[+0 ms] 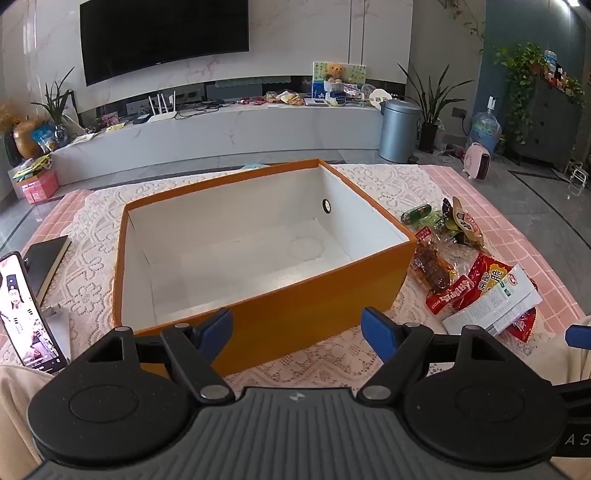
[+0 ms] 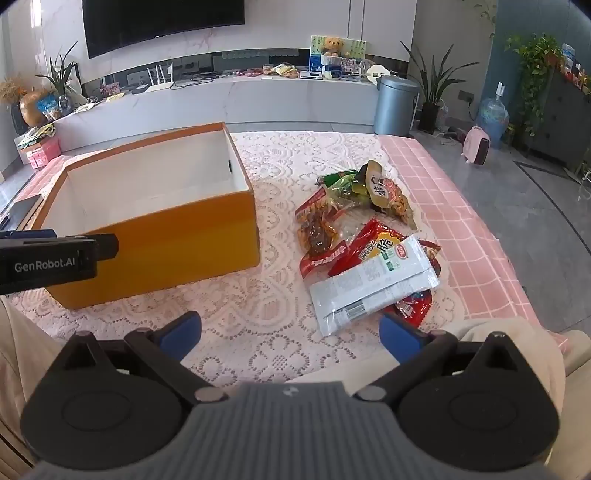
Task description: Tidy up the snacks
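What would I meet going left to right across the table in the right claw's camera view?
Left claw poking in at the edge → orange box, open and empty → bare lace cloth → pile of snack packets → pink tiled tabletop.

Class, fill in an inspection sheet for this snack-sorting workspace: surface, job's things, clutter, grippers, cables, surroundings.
Surface: pink tiled table under a lace cloth.
Job's things: orange box, open and empty; snack packets heaped on the cloth to its right, none in the box.
Clutter: phone showing a video, dark book, both left of the box.
Grippers: left gripper open, empty; right gripper open, empty.
Cables: nothing seen on the table.
Surroundings: television, TV bench, bin, plants.
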Available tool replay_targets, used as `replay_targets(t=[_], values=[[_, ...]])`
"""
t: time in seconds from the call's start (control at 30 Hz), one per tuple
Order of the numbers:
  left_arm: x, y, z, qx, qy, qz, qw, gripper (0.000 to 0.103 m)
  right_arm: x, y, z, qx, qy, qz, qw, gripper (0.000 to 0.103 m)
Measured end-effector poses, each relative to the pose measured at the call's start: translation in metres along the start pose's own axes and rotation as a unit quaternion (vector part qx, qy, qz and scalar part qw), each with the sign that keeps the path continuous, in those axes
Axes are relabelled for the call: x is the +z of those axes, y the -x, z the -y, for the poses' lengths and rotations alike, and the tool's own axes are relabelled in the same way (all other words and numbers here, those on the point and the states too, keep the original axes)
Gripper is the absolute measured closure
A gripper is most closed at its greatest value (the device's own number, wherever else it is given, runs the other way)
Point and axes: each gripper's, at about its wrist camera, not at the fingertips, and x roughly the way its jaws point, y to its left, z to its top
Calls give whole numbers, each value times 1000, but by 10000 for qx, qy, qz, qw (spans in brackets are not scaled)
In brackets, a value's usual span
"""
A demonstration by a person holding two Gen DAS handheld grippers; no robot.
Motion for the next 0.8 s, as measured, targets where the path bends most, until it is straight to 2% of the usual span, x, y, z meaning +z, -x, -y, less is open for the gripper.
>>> replay_targets(t=[0.23,0.6,0.8], values=[[6,1,-7,-18,97,15,9999,11,1,-1,2,-18,0,-12,10000,3],[1,5,-6,-78,136,113,9998,16,-3,-3,3,-14,-29,-75,10000,3],[0,7,-6,4,106,241,9997,16,-3,-9,3,-9,-54,-142,9999,3]])
